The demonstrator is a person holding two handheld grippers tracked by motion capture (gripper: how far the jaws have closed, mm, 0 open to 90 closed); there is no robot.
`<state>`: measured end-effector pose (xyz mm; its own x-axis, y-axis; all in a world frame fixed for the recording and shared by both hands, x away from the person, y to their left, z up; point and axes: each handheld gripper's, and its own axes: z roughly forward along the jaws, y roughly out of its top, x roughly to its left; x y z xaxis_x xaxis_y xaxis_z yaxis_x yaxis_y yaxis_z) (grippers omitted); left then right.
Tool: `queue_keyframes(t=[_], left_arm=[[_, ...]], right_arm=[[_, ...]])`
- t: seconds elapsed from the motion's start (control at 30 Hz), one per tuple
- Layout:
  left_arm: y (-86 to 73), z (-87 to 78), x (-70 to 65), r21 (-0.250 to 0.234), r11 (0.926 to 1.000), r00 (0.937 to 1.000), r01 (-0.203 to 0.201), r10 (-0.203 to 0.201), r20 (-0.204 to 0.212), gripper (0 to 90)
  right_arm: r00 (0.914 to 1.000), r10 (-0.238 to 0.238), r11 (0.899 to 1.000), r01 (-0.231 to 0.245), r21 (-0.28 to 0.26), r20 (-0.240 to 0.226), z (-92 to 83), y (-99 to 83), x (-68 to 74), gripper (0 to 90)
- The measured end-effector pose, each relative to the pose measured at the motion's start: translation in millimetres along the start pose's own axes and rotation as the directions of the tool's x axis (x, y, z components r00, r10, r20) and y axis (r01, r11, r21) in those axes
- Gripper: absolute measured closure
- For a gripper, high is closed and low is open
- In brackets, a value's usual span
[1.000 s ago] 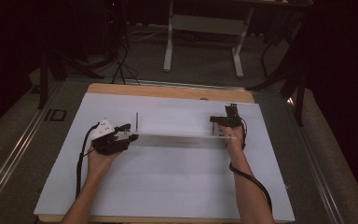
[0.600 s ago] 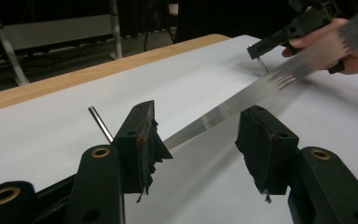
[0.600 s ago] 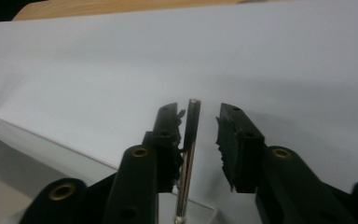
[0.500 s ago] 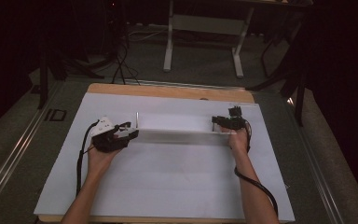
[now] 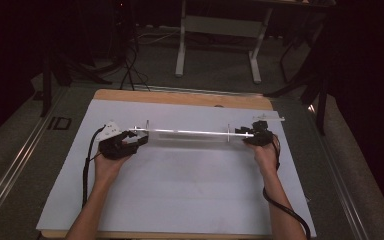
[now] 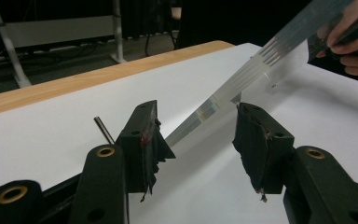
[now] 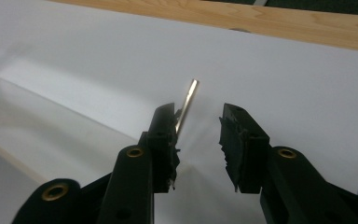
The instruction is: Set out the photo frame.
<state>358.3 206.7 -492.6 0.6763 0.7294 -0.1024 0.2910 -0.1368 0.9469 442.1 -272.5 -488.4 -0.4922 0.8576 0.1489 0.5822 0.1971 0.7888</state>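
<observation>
Clear acrylic strip with two upright metal pins spans the white sheet between both spread grippers, left gripper and just-opened right gripper pinching nothing, so each should centre its jaws on an end before closing evenly.

Overhead forward-down, two close jaw-level views
</observation>
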Motion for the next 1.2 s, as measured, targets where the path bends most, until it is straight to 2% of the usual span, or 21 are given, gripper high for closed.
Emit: queue_keyframes(t=[0.3, 0.4, 0.7, 0.87, 1.03, 1.2], left_arm=[[3.3, 2.6, 3.4, -0.008, 0.9998, 0.9998, 0.017, -0.017, -0.007, 51.7], [4.6, 3.5, 3.6, -0.004, 1.0, 0.9998, 0.007, -0.007, -0.019, 52.7], [6.2, 5.2, 5.5, -0.008, 0.9998, 0.9996, 0.018, -0.019, -0.02, 53.2], [7.5, 6.6, 6.7, -0.01, 0.9995, 0.9992, 0.031, -0.032, -0.025, 53.3], [8.2, 7.4, 7.9, -0.011, 0.9993, 0.999, 0.036, -0.036, -0.025, 53.4], [9.3, 8.3, 8.7, -0.01, 0.9991, 0.9988, 0.041, -0.042, -0.027, 53.5]], right_arm=[[0.9995, -0.03, 1.0, 0.03, 0.005, 0.007, -13.4, -10.1, -4.1, 66.7], [0.9981, -0.06, 0.998, 0.06, 0.01, 0.013, -16.2, -13.2, -1.5, 66.6], [0.9934, -0.114, 0.993, 0.114, 0.003, -0.015, -26.2, -19.9, 4.1, 64.9], [0.9859, -0.16, 0.987, 0.16, 0.008, -0.049, -29.2, -21.9, 10.2, 63.1], [0.9719, -0.218, 0.976, 0.217, -0.02, -0.088, -30.9, -21.5, 19.2, 59.8], [0.9662, -0.232, 0.972, 0.228, -0.051, -0.112, -30.7, -16.3, 25.4, 57.9]])
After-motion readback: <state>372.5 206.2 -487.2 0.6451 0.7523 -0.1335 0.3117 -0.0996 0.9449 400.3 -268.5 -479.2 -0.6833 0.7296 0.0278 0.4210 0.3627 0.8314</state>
